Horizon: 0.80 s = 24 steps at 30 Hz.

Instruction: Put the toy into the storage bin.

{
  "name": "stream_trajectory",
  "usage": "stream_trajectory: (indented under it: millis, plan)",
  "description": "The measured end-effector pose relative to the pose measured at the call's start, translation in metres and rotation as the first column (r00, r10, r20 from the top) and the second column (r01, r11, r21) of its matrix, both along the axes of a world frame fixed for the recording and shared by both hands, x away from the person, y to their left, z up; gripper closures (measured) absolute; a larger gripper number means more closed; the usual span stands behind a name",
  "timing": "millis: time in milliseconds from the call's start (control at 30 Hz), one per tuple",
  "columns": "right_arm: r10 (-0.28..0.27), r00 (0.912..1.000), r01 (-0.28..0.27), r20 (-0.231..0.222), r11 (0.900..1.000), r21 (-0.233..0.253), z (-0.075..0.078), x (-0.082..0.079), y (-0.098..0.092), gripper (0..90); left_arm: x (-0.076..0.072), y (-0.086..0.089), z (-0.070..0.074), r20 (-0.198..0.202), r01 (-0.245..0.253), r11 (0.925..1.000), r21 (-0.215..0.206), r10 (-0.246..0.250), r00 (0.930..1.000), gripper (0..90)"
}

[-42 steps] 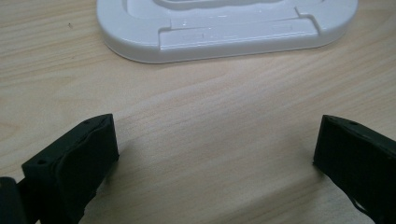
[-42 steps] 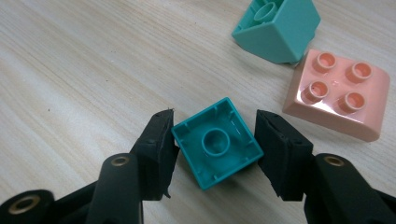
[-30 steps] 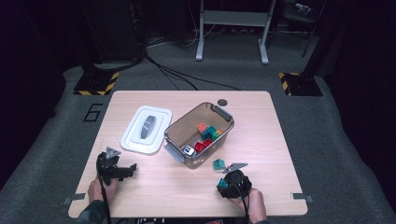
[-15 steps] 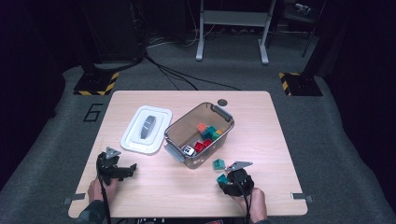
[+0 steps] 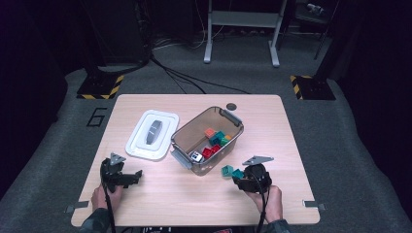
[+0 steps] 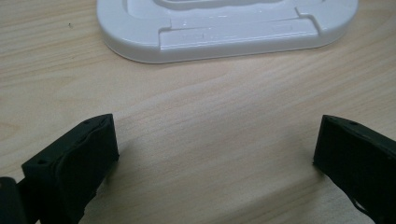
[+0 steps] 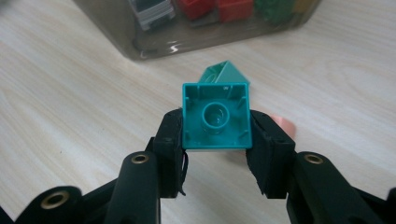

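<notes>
While the right gripper [image 7: 215, 140] has a teal square plastic building block [image 7: 216, 116] clamped between its black fingers [image 7: 171, 140], the step in hand looks like tidying loose blocks into the clear brownish plastic storage bin [image 5: 206, 138]. The fingers are closed only to the block's width, pressing on its two sides with the hollow underside facing the camera. It's held just above the light wooden desk [image 5: 291, 131], near the bin's front wall. A second, lighter green block [image 7: 223, 73] lies right behind it (probably next in line). The next move calls for lifting over the rim and letting go inside. The left gripper [image 6: 212, 154] sits spread wide, holding nothing, near the white plastic bin lid [image 6: 224, 28].
</notes>
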State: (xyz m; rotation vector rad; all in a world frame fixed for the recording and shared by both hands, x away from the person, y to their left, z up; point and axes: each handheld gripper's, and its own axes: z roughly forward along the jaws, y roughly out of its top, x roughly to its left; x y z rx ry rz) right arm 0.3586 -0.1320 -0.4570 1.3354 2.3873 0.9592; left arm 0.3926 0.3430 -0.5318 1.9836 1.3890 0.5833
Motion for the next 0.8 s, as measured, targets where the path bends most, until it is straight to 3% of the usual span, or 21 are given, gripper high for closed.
stream_trajectory:
  millis: [333, 800]
  plan:
    - [-0.038, 0.9989, 0.037, 0.026, 0.999, 0.031, 0.025, 0.016, -0.013, 59.0, 0.0, 0.0, 0.0, 0.0, -0.004, 1.0, -0.005, 0.004, 1.0, 0.0]
    - [-0.029, 0.9962, 0.027, 0.083, 0.999, 0.03, 0.061, 0.04, -0.016, 59.0, 0.0, 0.0, 0.0, 0.001, -0.005, 1.0, -0.003, 0.005, 1.0, 0.0]
